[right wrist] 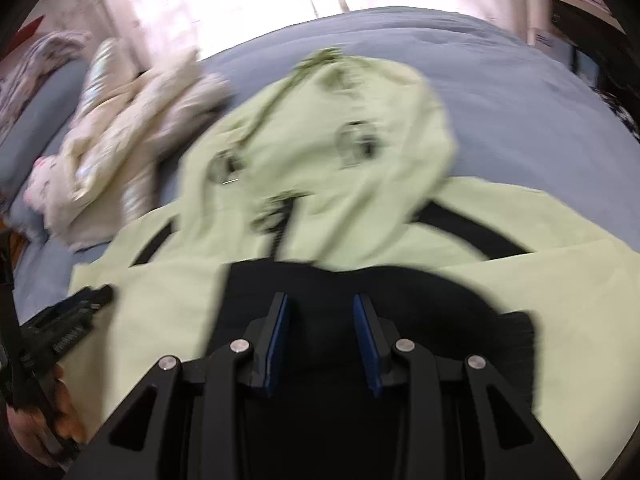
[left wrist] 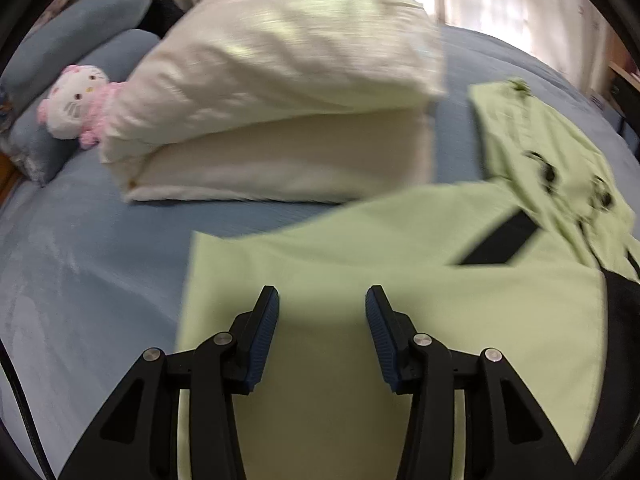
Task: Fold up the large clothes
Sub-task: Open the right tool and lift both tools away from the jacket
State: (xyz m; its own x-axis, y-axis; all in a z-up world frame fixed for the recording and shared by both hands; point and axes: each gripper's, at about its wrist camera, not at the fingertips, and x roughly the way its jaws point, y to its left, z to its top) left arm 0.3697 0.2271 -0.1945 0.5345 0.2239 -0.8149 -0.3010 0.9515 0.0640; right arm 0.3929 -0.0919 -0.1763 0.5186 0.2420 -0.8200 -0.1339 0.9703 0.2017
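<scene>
A light green hooded jacket with black panels lies spread on the blue bed. Its hood, with printed eyes, is folded down over the body. My left gripper hovers over the jacket's green left part, open, with nothing between the pads. My right gripper stands over the black middle panel, its jaws apart and no cloth visibly pinched. The left gripper also shows at the left edge of the right wrist view, held by a hand. Both views are motion-blurred.
A folded cream quilt lies on the bed beyond the jacket, with a white and pink plush toy and blue pillows beside it. Bright curtained windows stand behind the bed. Bare blue sheet stretches right of the hood.
</scene>
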